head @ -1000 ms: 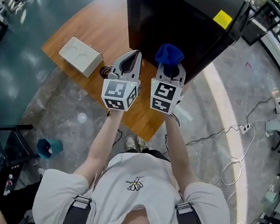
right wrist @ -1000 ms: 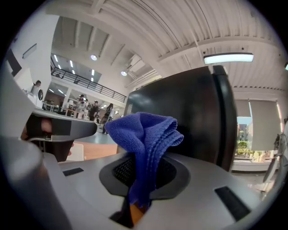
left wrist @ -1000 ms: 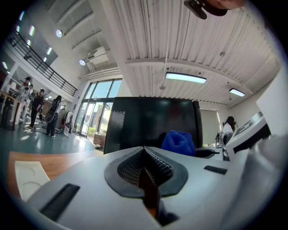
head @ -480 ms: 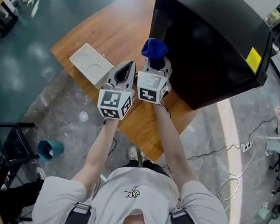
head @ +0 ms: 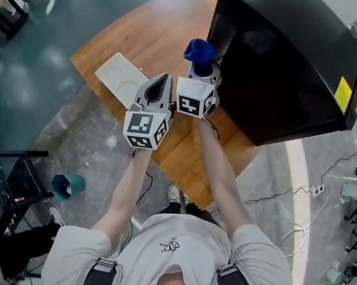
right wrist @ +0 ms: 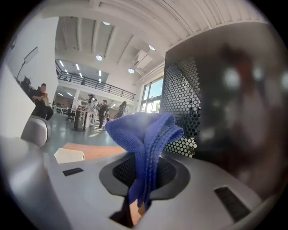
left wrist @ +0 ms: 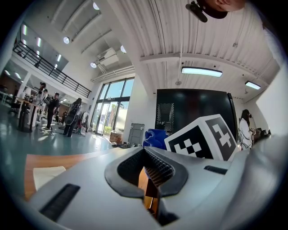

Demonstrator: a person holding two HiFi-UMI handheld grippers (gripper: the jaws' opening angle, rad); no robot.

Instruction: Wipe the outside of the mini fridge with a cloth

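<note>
One cloth pinched in right tongs | left tongs pressed together | wooden table | teal floor

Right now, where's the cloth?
Head view: the cloth is pinched in the right gripper, held up just left of the fridge, near its vent grille.

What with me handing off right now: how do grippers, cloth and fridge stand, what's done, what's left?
Left gripper: shut, empty, over the table.
Right gripper: shut on the cloth, close beside the vented side of the fridge; contact unclear.
Done: cloth in hand.
Left: wipe the fridge's outside; no wiped patch can be told.
</note>
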